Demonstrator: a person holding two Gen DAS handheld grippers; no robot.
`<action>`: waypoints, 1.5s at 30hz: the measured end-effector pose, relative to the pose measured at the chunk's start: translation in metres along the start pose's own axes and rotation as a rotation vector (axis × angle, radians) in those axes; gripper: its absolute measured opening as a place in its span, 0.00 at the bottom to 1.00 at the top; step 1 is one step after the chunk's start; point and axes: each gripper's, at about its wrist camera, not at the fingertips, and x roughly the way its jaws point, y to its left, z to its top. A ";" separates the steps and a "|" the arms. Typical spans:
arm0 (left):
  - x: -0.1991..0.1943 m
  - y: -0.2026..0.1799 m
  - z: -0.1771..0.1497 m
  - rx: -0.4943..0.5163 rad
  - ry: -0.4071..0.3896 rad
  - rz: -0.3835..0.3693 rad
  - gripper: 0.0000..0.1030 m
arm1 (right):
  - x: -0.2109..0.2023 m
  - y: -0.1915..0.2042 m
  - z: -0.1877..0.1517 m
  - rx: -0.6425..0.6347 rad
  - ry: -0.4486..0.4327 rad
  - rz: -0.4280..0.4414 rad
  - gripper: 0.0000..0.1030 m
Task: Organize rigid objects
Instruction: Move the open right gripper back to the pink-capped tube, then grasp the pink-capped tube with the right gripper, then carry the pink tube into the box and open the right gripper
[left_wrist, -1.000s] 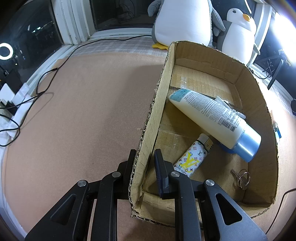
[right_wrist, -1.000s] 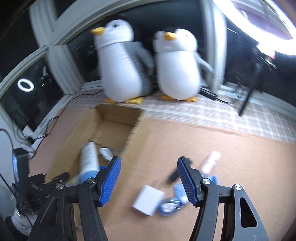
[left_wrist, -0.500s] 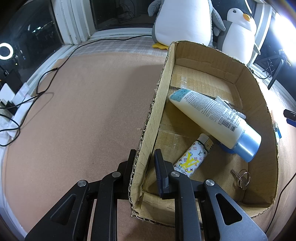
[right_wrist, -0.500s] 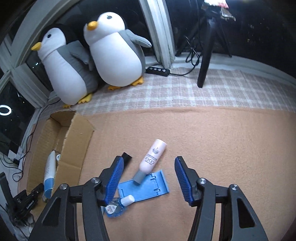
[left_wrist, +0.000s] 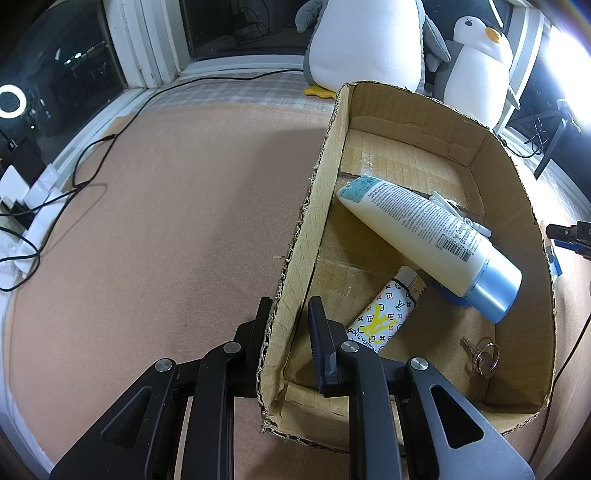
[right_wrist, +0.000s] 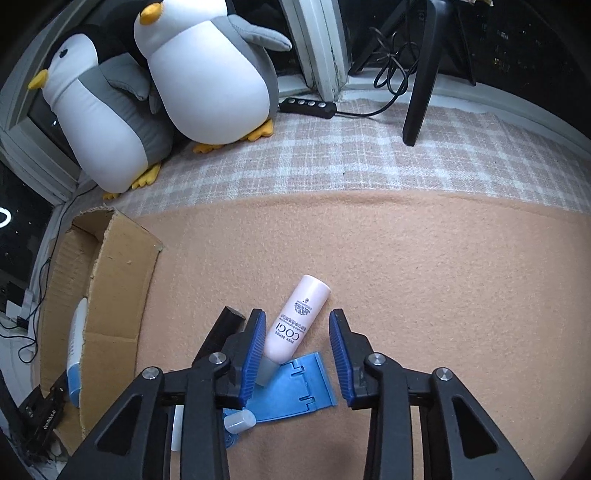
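The left gripper (left_wrist: 288, 325) straddles the near-left wall of the cardboard box (left_wrist: 513, 177), one finger outside, one inside. The inside finger shows a gap to the cardboard, so whether it is truly clamped I cannot tell — the likely purpose is to steady the box while the other hand loads it. Inside already: a cream lotion tube (left_wrist: 428, 236) with a blue cap lying diagonally, a patterned lighter (left_wrist: 388, 314) at about 7 o'clock from it, and a key on a ring (left_wrist: 484, 354) toward the near-right corner.

Over on the right, the right gripper (right_wrist: 297, 354) hovers with its blue pads spread wide, framing the pink COGI bottle (right_wrist: 299, 321) — the left pad looks very near or against the bottle's lower body, the right pad well clear. The bottle lies flat on the peach blanket (right_wrist: 424, 280), its cap end resting on a blue plastic stand (right_wrist: 295, 387). A small clear bottle (right_wrist: 240, 421) sits at 7 o'clock. The box lies off at 9 o'clock. Next, I'd judge: close on the pink bottle.
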 end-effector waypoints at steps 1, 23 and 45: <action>0.000 0.000 0.000 -0.001 0.000 0.000 0.17 | 0.002 0.001 0.000 -0.001 0.008 -0.001 0.28; 0.000 0.000 0.000 -0.001 0.000 0.000 0.17 | 0.002 0.001 0.003 0.047 -0.007 0.009 0.17; 0.000 0.000 0.000 -0.001 0.000 0.000 0.17 | -0.060 0.102 0.003 -0.141 -0.136 0.155 0.17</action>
